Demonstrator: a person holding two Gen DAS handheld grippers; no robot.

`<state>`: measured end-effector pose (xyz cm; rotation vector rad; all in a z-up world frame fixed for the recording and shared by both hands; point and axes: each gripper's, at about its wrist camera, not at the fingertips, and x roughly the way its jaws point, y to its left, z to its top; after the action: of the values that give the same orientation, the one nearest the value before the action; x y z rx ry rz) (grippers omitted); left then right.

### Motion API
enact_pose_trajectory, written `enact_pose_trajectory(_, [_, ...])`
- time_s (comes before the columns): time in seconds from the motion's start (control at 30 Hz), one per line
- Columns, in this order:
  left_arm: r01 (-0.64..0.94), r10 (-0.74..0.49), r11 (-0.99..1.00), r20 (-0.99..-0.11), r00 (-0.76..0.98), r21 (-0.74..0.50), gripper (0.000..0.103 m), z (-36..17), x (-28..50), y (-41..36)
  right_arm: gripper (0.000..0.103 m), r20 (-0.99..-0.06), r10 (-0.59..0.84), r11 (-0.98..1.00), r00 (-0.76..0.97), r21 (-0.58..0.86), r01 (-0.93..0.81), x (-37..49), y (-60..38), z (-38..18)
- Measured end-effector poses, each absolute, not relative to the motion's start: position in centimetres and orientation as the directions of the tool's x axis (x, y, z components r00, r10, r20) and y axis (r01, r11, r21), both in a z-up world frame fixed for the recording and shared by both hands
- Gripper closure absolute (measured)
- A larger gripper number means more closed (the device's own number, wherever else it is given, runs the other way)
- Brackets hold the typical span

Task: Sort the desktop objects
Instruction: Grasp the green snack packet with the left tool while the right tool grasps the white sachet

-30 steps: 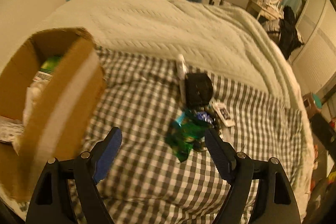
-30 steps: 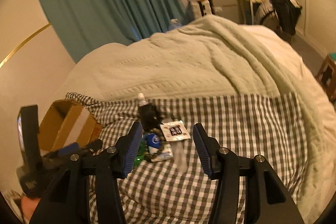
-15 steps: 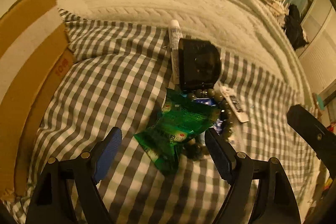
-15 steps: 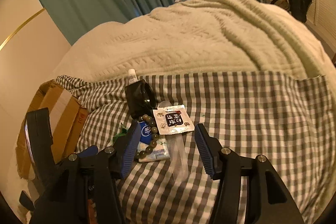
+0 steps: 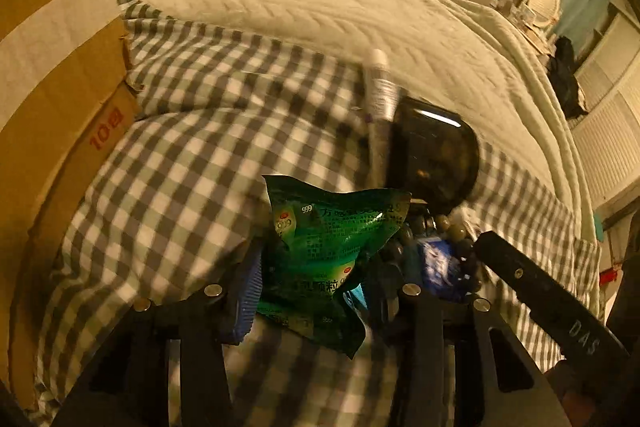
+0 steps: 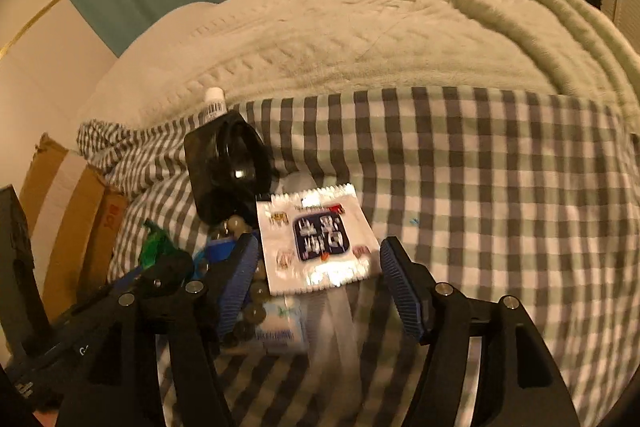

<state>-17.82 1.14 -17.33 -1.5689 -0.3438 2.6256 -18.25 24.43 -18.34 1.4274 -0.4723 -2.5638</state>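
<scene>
A dim bedroom with teal curtains is framing a bed, where a grey-and-white checked sheet (image 6: 500, 187) is lying under a cream knitted blanket (image 6: 380, 27), and the clutter to be sorted is sitting on the checked part. At the far left, a brown cardboard box with a pale tape band (image 5: 52, 75) is standing against the bed edge, well apart from the pile.

Moving right, the left gripper (image 5: 316, 283) is closing, with a crinkled green foil sachet (image 5: 332, 239) lying right between its blue pads; whether the pads are already pressing on it cannot be told. The sachet is running away from the gripper, its top edge pointing toward a glossy black rounded case (image 5: 434, 155) and a white tube (image 5: 380, 83) lying beside that case.

Further right, dark beads (image 6: 256, 311) and a small blue-and-white packet (image 6: 280, 331) are crowding the gap between the two grippers. The right gripper (image 6: 316, 279) is opening and holding nothing, straddling a flat white square sachet with a dark blue printed panel (image 6: 316, 243) that is lying just ahead between its pads, untouched. Each sachet is sitting nearer to its own gripper.
</scene>
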Motion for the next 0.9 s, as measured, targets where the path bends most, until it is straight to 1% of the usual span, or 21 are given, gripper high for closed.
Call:
enact_pose_trajectory(0.1, [0.077,0.172,-0.969,-0.863,-0.476,-0.235,0.057,-17.7,-17.9,0.5,0.04,-0.821,-0.283,-0.943,-0.496,0.333,-0.015,-19.6,24.2,-19.2])
enact_pose_trajectory(0.23, [0.064,0.163,-0.974,-0.864,-0.477,-0.219,0.057,-17.8,-17.9,0.5,0.04,-0.816,-0.302,-0.936,-0.494,0.352,-0.009,-20.1,24.5,-19.7])
enact_pose_trajectory(0.3, [0.065,0.164,-0.973,-0.864,-0.476,-0.22,0.057,-17.8,-18.1,0.6,0.045,-0.815,-0.299,-0.937,-0.497,0.349,-0.009,-20.0,24.6,-19.5])
enact_pose_trajectory(0.37, [0.067,0.165,-0.973,-0.865,-0.473,-0.222,0.057,-17.8,-18.2,0.6,0.063,-0.815,-0.292,-0.937,-0.5,0.348,-0.019,-19.9,24.8,-19.4])
enact_pose_trajectory(0.43, [0.072,0.162,-0.973,-0.868,-0.47,-0.221,0.057,-17.8,-18.1,0.4,0.076,-0.833,-0.257,-0.949,-0.49,0.312,-0.034,-19.9,25.2,-19.4])
enact_pose_trajectory(0.6, [0.09,0.164,-0.969,-0.872,-0.462,-0.229,0.057,-17.7,-17.3,-0.6,0.076,-0.833,-0.261,-0.945,-0.488,0.325,-0.048,-19.1,26.3,-19.6])
enact_pose_trajectory(0.63, [0.094,0.165,-0.968,-0.872,-0.461,-0.233,0.057,-17.7,-17.2,-0.8,0.071,-0.833,-0.261,-0.947,-0.487,0.32,-0.04,-19.0,26.3,-19.5])
enact_pose_trajectory(0.67, [0.099,0.166,-0.967,-0.873,-0.46,-0.235,0.057,-17.7,-17.1,-0.9,0.056,-0.833,-0.266,-0.946,-0.486,0.322,-0.034,-18.9,26.2,-19.4])
enact_pose_trajectory(0.7, [0.102,0.165,-0.966,-0.873,-0.459,-0.236,0.057,-17.6,-16.9,-1.1,0.047,-0.826,-0.281,-0.942,-0.489,0.335,-0.025,-18.9,26.1,-19.4])
enact_pose_trajectory(0.73, [0.102,0.165,-0.966,-0.873,-0.459,-0.236,0.057,-17.6,-16.9,-1.0,0.036,-0.819,-0.292,-0.938,-0.494,0.347,-0.021,-19.0,26.1,-19.3])
enact_pose_trajectory(0.77, [0.101,0.164,-0.967,-0.874,-0.458,-0.235,0.057,-17.6,-16.9,-1.1,0.033,-0.813,-0.296,-0.936,-0.502,0.352,-0.018,-19.0,25.7,-19.3])
enact_pose_trajectory(0.9, [0.101,0.162,-0.967,-0.874,-0.458,-0.232,0.057,-17.8,-17.1,-0.9,0.033,-0.82,-0.294,-0.94,-0.492,0.342,-0.009,-19.7,25.0,-19.7])
